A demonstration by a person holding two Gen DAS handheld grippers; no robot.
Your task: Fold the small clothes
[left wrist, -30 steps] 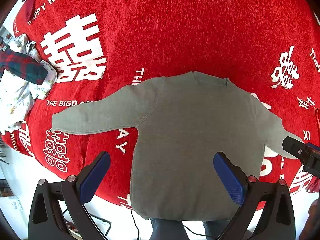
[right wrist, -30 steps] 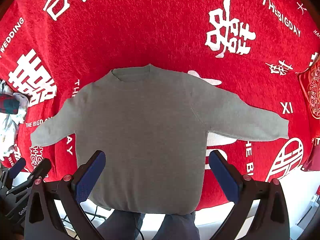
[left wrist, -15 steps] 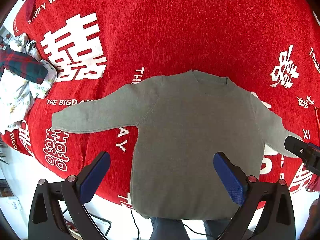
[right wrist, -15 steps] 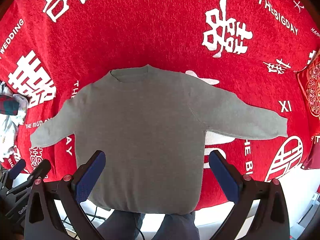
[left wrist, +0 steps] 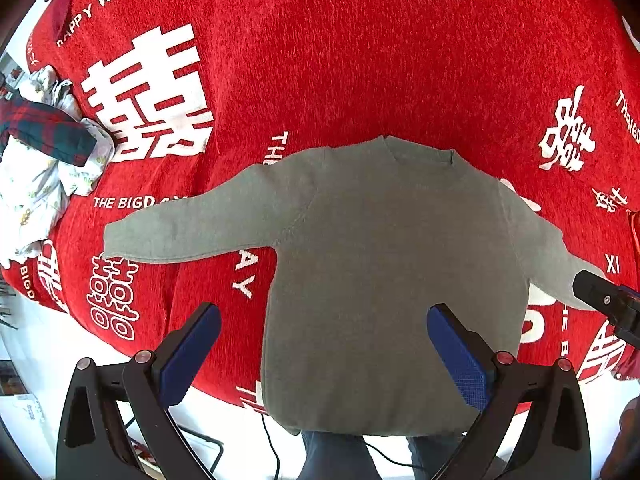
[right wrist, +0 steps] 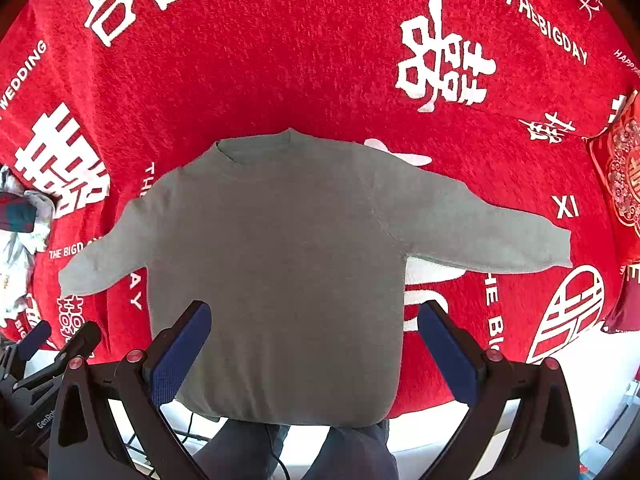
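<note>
Sweater [left wrist: 384, 264], grey, soft and light, lies flat on the red cloth [left wrist: 340, 80]; both grippers, left gripper [left wrist: 320, 344] and right gripper [right wrist: 316, 340], hover with jaws wide apart, and the sleeve cuffs look best to pinch.

My small grey sweater [left wrist: 384, 264], laid out flat and unfolded.
It lies face-up on the red cloth [left wrist: 340, 72] before me, neckline at the far side, both sleeves spread out left and right, hem hanging slightly over the near edge.

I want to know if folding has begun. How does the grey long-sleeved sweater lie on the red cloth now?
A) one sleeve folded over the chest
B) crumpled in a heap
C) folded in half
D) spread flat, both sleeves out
D: the grey long-sleeved sweater lies flat on the red cloth, both sleeves out sideways.
</note>
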